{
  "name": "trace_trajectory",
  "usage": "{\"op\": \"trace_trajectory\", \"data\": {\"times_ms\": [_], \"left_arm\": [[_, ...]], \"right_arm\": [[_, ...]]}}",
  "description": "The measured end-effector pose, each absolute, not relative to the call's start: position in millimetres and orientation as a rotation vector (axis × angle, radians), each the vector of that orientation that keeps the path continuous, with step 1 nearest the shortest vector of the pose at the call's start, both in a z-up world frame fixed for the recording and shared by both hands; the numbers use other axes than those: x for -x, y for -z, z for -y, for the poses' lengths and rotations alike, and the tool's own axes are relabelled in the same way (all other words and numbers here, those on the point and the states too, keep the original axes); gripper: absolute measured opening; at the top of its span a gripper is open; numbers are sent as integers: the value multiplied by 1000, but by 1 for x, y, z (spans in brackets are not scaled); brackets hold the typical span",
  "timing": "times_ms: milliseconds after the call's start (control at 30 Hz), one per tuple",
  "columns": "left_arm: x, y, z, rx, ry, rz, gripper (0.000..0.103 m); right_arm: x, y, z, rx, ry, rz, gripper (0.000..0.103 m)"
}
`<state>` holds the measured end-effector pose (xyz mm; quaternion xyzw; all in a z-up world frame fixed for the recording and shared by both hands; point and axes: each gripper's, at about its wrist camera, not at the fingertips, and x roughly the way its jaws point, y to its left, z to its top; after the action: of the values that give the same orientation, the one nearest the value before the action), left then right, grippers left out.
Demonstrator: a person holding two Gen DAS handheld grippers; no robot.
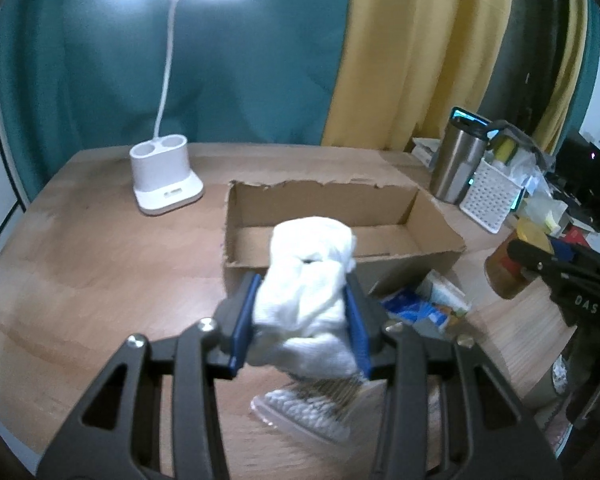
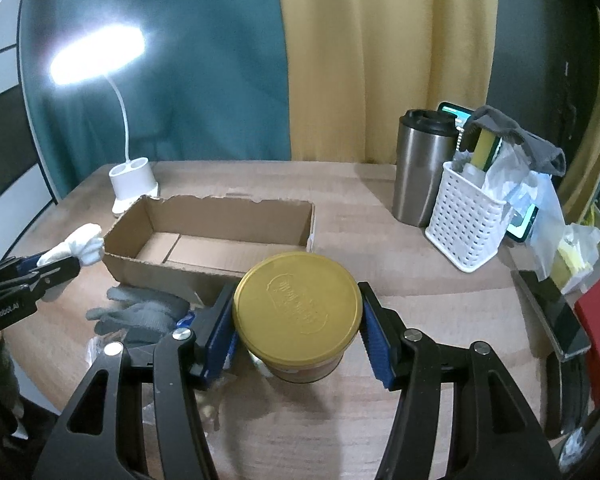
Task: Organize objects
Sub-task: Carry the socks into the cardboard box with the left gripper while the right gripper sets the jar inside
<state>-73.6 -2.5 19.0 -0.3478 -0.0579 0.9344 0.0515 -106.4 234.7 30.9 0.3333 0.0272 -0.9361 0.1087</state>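
My left gripper (image 1: 302, 316) is shut on a rolled white cloth (image 1: 308, 280), held above the table just in front of the open cardboard box (image 1: 340, 196). From the right wrist view the same white cloth (image 2: 82, 246) pokes out of the left gripper (image 2: 56, 266) beside the cardboard box (image 2: 216, 216) at its left end. My right gripper (image 2: 298, 328) is shut on a gold-lidded can (image 2: 296, 304), lifted off the table near the box's front wall. In the left wrist view the can (image 1: 508, 268) shows at the right in the right gripper.
On the table below the grippers lie grey gloves (image 2: 140, 312), a blue packet (image 1: 416, 308) and a bag of cotton swabs (image 1: 312, 412). A lit desk lamp (image 1: 164, 176) stands back left. A steel tumbler (image 2: 422, 168), a white basket (image 2: 464, 220), a phone and a red book crowd the right.
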Motion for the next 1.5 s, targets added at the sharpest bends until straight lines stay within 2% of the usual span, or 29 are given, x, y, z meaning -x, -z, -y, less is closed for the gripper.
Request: {"op": "trace_trajectory", "data": {"times_ms": [1500], "left_arm": [[151, -22, -45, 1040, -2776, 157, 42]], "right_arm": [[182, -32, -218, -926, 2646, -130, 60]]}}
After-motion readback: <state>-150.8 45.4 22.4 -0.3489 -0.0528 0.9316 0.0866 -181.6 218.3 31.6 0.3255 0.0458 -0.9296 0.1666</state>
